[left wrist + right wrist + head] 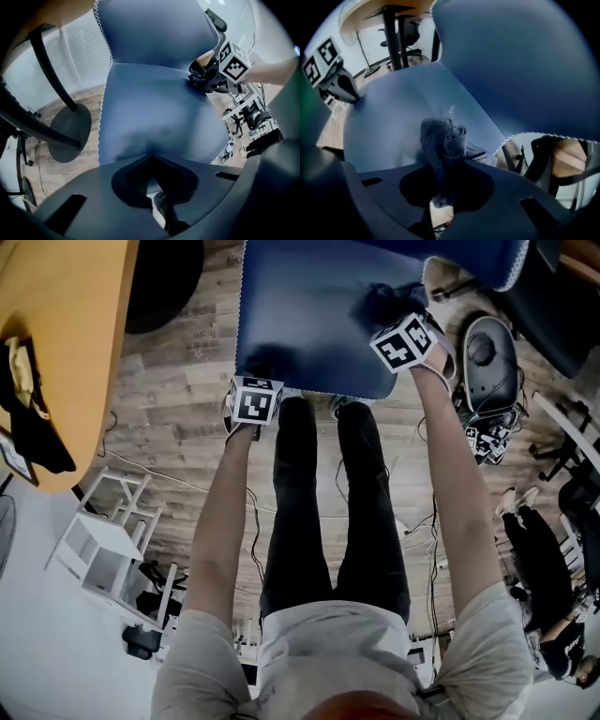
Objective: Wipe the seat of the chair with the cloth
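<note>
The blue chair seat [309,315] fills the top middle of the head view, with its backrest [511,61] rising behind it. A dark grey cloth [443,140] stands bunched on the seat [393,112], and my right gripper [442,178] is shut on it. In the head view that gripper [389,313] is at the seat's back right, with the cloth [382,298] just beyond its marker cube. My left gripper [260,369] is at the seat's front left edge. Its jaws [152,159] look shut, tips against the seat [154,108]; whether they pinch it is unclear.
The person's legs [328,502] stand just in front of the seat. An orange desk [56,334] lies to the left, its round black base [70,131] on the wood floor. A white shelf [103,540] sits lower left. A grey device [487,352] and cables lie right.
</note>
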`<state>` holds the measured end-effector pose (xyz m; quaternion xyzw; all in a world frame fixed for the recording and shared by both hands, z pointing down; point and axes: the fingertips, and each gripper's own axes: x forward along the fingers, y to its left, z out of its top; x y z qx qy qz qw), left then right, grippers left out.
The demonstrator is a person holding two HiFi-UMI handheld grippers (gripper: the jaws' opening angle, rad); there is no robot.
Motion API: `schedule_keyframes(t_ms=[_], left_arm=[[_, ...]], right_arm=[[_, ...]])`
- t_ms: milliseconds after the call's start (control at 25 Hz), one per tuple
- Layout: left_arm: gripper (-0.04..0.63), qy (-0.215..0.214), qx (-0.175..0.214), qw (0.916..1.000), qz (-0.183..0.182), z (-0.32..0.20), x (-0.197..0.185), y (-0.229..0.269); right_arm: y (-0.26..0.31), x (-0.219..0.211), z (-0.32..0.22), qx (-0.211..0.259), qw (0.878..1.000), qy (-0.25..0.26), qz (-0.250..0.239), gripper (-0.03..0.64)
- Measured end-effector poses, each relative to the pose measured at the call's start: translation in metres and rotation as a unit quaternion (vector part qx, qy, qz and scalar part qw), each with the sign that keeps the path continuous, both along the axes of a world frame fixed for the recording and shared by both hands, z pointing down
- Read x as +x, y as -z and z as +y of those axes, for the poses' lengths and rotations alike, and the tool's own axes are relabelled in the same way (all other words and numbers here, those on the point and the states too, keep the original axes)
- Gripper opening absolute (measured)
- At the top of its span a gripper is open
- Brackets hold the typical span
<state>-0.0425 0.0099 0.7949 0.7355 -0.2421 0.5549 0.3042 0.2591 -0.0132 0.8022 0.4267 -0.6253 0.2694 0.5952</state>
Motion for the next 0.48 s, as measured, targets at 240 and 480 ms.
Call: schedule_keyframes(t_ms=[240,480], left_arm=[[0.028,-0.042,-0.004,0.9984,0.037,-0.003,0.0007,0.0002],[0.028,-0.075,-0.041,0.9945,0.06,0.0019,0.0003,0.0017]], right_arm=[[0.0057,-0.0021,-0.0062,-0.004,0.991,-0.131,-0.014,0.072],[0.004,-0.0018,-0.0036,-0.018,0.978,-0.209,0.002,0.072]])
